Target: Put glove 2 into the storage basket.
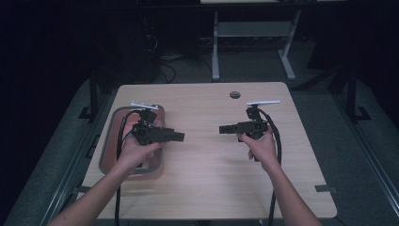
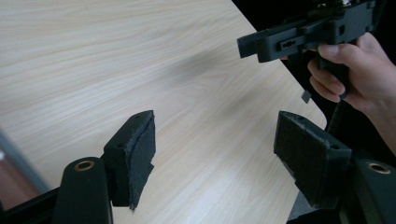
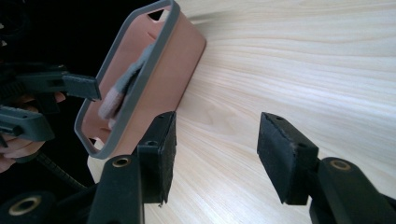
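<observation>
Both grippers hang level above the pale wooden table (image 1: 207,179) with their jaws pointing at each other across its middle. My left gripper (image 1: 181,136) stands open with nothing between its pads; in its own view (image 2: 217,126) only bare tabletop lies between them. My right gripper (image 1: 222,128) is open and holds nothing as well, which its own view (image 3: 217,123) confirms. The right gripper (image 2: 247,46) appears side-on in the left gripper view, with a hand around its grip. In the right gripper view the left gripper (image 3: 60,109) is at the left edge.
A pinkish-brown tray with a grey rim (image 1: 104,150) lies on the table's left side, under the left hand. In the right gripper view the tray (image 3: 154,56) holds a grey and pink cloth-like piece (image 3: 122,88). A round cable hole (image 1: 235,94) sits near the far edge.
</observation>
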Available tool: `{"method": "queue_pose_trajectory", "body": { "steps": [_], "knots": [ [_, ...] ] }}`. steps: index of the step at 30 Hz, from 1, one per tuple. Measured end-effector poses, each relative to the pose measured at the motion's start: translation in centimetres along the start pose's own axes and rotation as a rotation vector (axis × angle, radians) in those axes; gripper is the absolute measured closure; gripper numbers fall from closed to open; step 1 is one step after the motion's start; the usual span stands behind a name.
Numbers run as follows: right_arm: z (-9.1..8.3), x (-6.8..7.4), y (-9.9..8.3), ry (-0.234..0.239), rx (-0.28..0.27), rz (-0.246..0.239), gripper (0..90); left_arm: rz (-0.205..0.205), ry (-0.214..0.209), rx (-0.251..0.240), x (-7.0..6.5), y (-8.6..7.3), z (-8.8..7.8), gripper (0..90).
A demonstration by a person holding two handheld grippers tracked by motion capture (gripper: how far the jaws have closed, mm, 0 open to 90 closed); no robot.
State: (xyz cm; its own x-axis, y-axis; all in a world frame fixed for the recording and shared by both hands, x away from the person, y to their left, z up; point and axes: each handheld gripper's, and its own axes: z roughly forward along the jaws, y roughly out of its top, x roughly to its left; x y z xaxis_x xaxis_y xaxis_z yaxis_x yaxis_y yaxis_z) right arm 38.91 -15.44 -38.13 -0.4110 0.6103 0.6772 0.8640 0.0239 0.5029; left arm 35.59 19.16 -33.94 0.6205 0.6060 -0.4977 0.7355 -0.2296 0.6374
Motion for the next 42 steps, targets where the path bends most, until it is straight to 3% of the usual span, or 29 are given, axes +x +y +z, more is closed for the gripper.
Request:
{"method": "queue_pose_trajectory", "body": {
  "steps": [13, 25, 36, 42],
  "knots": [
    [-1.1, -2.5, -1.9, -0.016, 0.008, 0.044, 45.0, 0.022, -0.037, 0.05, -1.5, -0.7, 3.3, 28.3],
    [-2.5, -4.3, -3.7, -0.026, -0.015, 0.081, 44.8, 0.018, -0.054, 0.041, -1.9, -1.8, 5.0, 28.4],
    [-4.0, -5.9, -5.6, -0.046, -0.022, 0.104, 43.1, 0.037, -0.077, 0.072, -3.3, -3.8, 7.0, 28.0],
    [-4.8, -6.8, -6.5, -0.042, -0.032, 0.121, 42.5, 0.025, -0.092, 0.074, -3.6, -4.9, 7.9, 27.4]
  ]
}}
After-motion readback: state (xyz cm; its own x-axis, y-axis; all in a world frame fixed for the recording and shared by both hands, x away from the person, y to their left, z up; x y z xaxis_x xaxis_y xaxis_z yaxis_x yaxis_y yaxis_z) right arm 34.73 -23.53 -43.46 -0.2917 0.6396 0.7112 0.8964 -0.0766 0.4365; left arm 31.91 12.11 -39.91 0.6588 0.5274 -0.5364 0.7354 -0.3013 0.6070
